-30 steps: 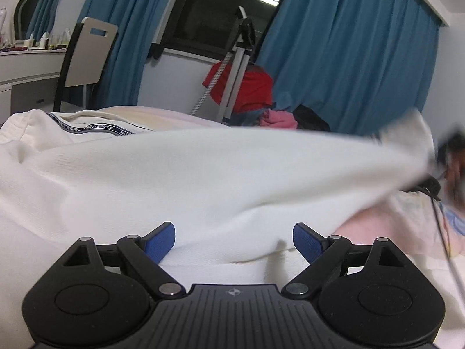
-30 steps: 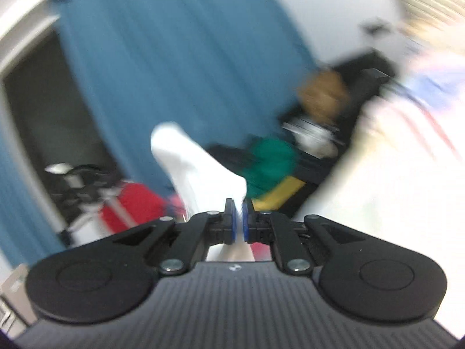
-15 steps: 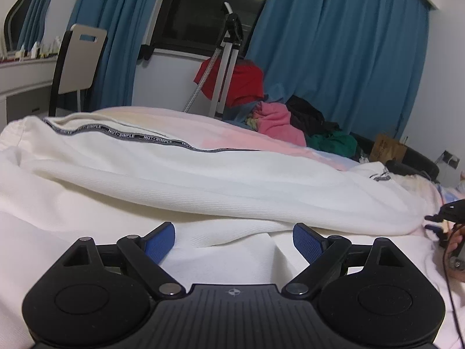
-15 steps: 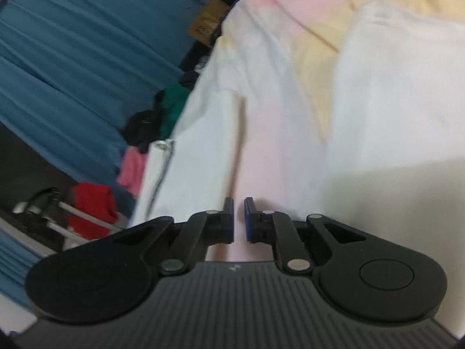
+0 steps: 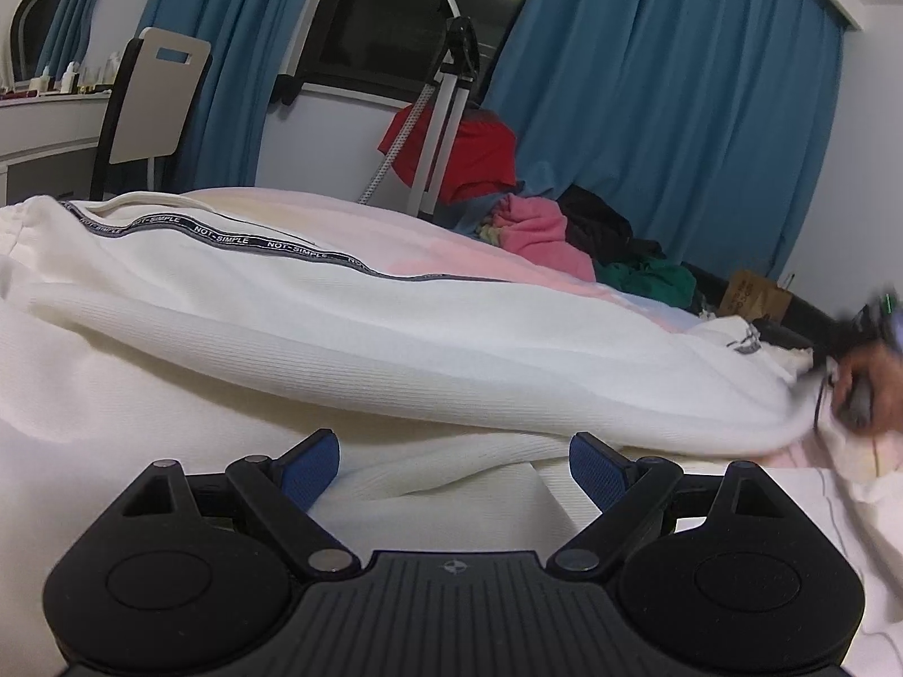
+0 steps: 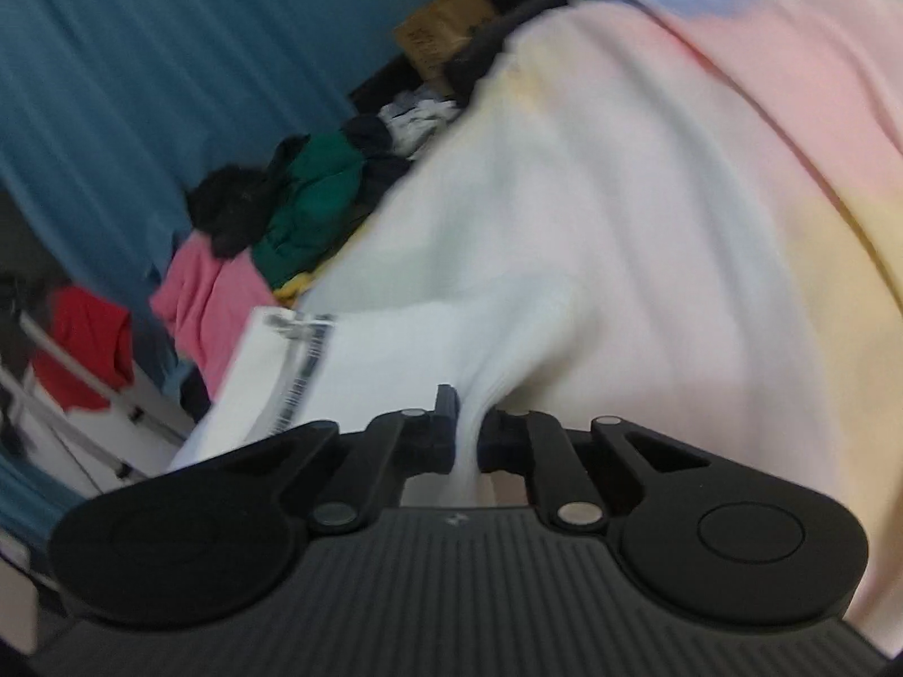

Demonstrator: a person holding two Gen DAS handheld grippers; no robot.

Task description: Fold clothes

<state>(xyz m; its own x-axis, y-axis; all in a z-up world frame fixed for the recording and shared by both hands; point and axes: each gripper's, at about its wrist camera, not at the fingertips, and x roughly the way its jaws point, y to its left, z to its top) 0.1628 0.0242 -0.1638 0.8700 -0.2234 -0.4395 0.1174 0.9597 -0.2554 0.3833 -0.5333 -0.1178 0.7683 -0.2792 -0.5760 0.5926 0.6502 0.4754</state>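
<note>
White trousers (image 5: 350,333) with a "NOT-SIMPLE" side stripe lie across the bed, one leg folded over the other. My left gripper (image 5: 454,465) is open, low over the white cloth near me, holding nothing. My right gripper (image 6: 465,440) is shut on a fold of the white trousers (image 6: 395,361) near the striped leg end. In the left wrist view the right gripper shows blurred at the far right edge (image 5: 858,366), at the leg's end.
The pastel pink and yellow bedsheet (image 6: 762,141) lies under the trousers. A pile of pink, green and black clothes (image 5: 564,237) sits at the bed's far edge. A rack with a red garment (image 5: 463,146), blue curtains and a chair (image 5: 152,107) stand behind.
The right gripper swung the lifted trouser leg down onto the bed and now grips the cloth at the leg's end. The left gripper stayed open and hardly moved.
</note>
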